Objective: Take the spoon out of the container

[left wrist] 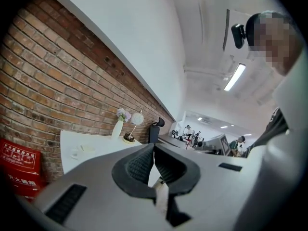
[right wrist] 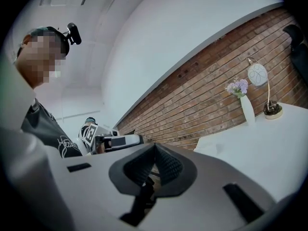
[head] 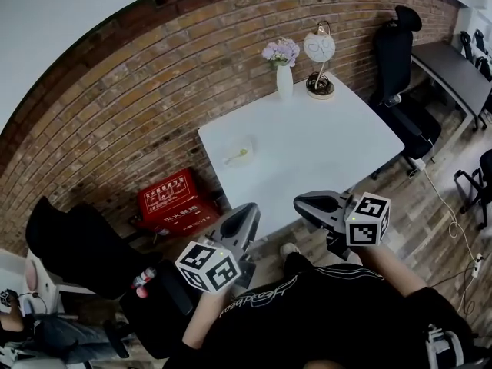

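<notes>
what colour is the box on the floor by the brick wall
The box is red with light lettering on top. It shows best in the head view.

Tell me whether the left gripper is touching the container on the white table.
Apart. The head view shows a stretch of bare table between the left gripper and the container.

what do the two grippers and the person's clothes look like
The left gripper and the right gripper both have smooth grey shells that taper to a point, with dark, textured pads on the inner faces. Each carries a white cube printed with black square markers. The person wears a black top with white lettering and thin white stripes.
</notes>
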A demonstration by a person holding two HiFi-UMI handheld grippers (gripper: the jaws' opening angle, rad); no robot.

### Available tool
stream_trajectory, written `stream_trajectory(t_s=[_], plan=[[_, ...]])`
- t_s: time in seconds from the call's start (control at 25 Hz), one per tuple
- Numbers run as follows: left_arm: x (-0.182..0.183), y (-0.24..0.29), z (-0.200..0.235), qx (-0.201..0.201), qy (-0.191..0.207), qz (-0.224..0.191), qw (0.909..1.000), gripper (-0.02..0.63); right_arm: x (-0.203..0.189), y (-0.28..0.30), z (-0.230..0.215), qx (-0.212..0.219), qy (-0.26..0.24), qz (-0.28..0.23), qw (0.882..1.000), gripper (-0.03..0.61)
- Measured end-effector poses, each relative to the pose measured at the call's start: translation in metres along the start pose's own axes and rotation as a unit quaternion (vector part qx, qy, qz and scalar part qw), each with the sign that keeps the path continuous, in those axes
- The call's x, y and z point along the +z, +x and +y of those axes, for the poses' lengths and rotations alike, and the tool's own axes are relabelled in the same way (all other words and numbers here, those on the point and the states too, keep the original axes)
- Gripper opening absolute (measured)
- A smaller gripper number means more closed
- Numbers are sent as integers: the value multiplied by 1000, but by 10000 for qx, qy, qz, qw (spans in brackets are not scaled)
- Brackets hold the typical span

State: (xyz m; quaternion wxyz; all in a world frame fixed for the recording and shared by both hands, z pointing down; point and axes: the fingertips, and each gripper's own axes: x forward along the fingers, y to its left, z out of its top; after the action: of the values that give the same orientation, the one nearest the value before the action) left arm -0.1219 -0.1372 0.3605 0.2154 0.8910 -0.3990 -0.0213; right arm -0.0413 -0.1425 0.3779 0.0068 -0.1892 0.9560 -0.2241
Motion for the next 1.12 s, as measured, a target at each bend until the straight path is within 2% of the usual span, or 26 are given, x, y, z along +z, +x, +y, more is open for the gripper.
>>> stream_trajectory(t_s=[0.2,0.64,0.88,1.12], plan=[[3,24,44,279,-261,71,9992,6,11,30,-36,141,132,61,9998,-3],[13,73,127,760,-448,136,9960,7,25,82,-115,347,400,311,9981,-3],[12,90,176,1217,-560,115,9909,11,28,100,-151,400,510,495,9967,-3],[-4,102,220,1697,-790,200,9821,125,22,112,-178,432,658,639,9948,-3]])
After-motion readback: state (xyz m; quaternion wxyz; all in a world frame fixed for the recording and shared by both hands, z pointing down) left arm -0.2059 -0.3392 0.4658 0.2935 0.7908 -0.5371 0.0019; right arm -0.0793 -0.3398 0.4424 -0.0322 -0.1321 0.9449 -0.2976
